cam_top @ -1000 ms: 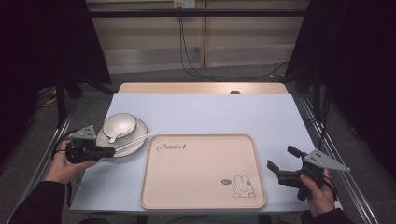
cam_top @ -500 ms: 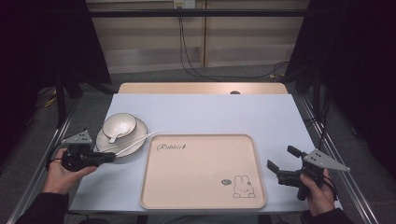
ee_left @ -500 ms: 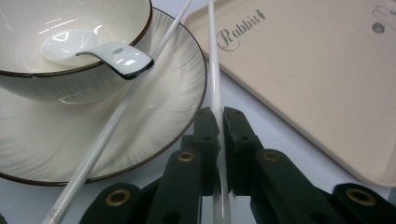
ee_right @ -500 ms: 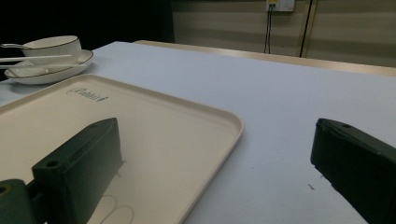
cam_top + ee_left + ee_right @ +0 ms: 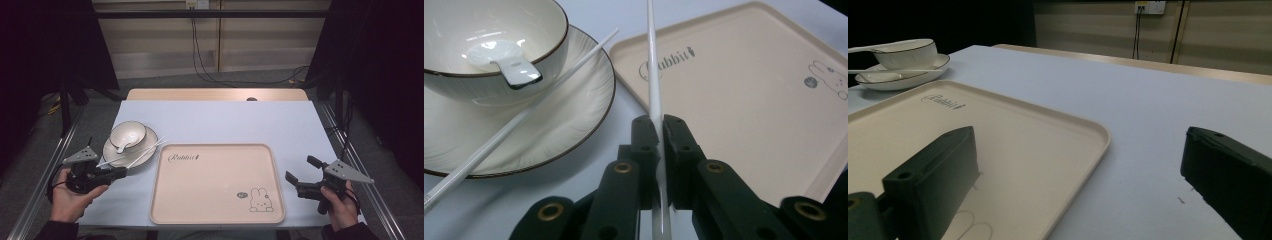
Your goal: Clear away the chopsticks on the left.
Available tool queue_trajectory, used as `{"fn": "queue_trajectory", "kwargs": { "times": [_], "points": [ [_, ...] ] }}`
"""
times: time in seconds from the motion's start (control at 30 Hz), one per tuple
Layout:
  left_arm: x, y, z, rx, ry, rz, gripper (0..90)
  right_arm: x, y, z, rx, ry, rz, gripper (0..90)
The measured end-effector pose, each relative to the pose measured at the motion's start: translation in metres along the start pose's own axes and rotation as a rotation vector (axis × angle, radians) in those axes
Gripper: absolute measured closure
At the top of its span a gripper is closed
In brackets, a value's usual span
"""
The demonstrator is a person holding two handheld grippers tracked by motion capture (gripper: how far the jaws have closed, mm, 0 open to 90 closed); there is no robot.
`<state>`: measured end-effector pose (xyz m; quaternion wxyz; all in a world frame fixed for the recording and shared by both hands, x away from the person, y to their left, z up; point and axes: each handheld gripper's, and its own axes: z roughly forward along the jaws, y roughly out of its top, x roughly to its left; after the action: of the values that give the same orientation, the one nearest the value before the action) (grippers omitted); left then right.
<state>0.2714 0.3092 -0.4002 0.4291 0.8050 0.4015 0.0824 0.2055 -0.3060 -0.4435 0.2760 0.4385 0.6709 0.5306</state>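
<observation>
My left gripper (image 5: 121, 172) (image 5: 659, 125) is shut on one white chopstick (image 5: 651, 60), which points from the jaws toward the tray's far left corner (image 5: 150, 151). The second chopstick (image 5: 524, 115) lies across a cream plate (image 5: 112, 152) (image 5: 574, 115). On the plate stands a dark-rimmed bowl (image 5: 131, 131) (image 5: 549, 45) with a white spoon (image 5: 122, 147) (image 5: 506, 57) inside. My right gripper (image 5: 299, 168) (image 5: 1080, 150) stands open just right of the tray, nothing between its jaws.
A beige tray (image 5: 215, 185) (image 5: 734, 100) (image 5: 1013, 140) with a rabbit drawing lies at the table's front middle. The plate (image 5: 898, 75) and bowl (image 5: 910, 52) sit to its left. A pale blue table (image 5: 225, 120) carries it all; cables hang behind.
My left gripper has moved back from the plate toward the table's front edge, still shut on the chopstick. The right gripper has not moved.
</observation>
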Motion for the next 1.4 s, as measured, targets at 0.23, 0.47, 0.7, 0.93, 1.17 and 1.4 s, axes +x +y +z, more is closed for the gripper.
{"fn": "queue_trajectory", "kwargs": {
  "times": [0.23,0.47,0.7,0.93,1.17,1.4],
  "points": [
    [-0.018,-0.005,0.002,-0.008,0.022,-0.022,84.6,0.0,0.0,0.0,-0.001,-0.001,0.001,1.6],
    [-0.046,-0.006,0.011,-0.002,0.058,-0.119,84.7,0.002,0.0,0.0,0.001,0.002,-0.001,1.6],
    [-0.062,-0.005,0.03,-0.01,0.077,-0.136,84.6,0.002,0.0,-0.001,0.002,0.001,0.001,1.6],
    [-0.071,-0.001,0.048,0.02,0.139,-0.187,84.6,0.002,0.0,-0.001,-0.001,0.006,0.0,1.6],
    [-0.078,0.002,0.063,0.027,0.196,-0.239,84.6,0.001,0.0,-0.001,0.002,0.005,0.001,1.6],
    [-0.083,-0.004,0.076,0.062,0.224,-0.267,84.6,0.001,0.0,-0.001,0.004,0.002,0.001,1.6]
  ]
}}
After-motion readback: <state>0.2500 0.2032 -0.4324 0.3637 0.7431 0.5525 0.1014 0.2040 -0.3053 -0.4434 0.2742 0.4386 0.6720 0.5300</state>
